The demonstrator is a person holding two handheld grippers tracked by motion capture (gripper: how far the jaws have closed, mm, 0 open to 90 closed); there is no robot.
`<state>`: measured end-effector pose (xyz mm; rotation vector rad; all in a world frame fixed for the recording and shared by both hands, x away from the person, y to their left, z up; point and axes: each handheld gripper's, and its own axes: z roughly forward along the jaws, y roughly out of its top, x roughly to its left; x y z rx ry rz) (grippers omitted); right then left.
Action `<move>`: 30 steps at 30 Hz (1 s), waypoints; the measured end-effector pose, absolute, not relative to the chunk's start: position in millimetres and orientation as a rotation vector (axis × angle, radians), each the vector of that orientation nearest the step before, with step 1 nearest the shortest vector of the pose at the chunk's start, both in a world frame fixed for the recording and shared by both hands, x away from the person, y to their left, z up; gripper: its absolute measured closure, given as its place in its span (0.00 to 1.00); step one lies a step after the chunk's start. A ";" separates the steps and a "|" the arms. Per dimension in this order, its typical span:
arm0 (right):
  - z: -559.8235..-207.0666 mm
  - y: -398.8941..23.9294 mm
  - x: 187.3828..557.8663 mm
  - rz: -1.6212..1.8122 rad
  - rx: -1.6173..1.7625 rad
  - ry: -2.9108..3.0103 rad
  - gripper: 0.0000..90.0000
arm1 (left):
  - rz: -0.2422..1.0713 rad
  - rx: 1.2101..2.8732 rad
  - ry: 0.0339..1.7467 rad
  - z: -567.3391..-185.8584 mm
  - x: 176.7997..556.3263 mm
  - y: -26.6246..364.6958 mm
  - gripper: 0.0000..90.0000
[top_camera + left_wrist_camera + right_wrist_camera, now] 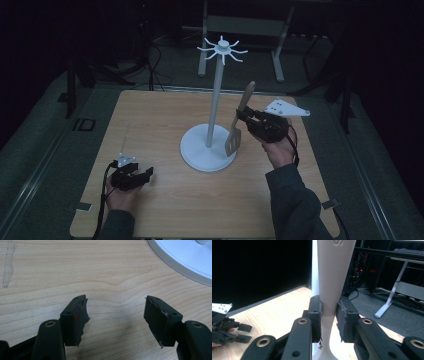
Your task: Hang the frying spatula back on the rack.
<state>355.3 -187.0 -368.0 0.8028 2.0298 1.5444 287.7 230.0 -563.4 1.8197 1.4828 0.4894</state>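
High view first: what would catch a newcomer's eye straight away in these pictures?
The tall white stand at the table's middle, with hook arms spreading from its top, draws the eye first. Just right of it, the right tongs hold a slotted spatula by its handle, blade hanging down beside the stand's round base; the right gripper view shows the pads pressed on the handle. The left tongs rest open near the wooden table's front left.

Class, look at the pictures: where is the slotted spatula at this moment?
In the high view the slotted spatula is right of centre, held upright in the right gripper, beside the white stand's pole, blade over its base.
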 end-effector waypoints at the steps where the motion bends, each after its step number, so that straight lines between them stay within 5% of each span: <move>1: -367.5 -186.9 355.8 1.545 0.803 2.028 0.83 | 0.489 1.819 1.483 -563.3 287.6 230.0 0.39; 30: -350.9 -182.5 365.4 1.554 0.798 2.015 0.83 | 0.491 1.817 1.483 -563.2 287.6 230.0 0.39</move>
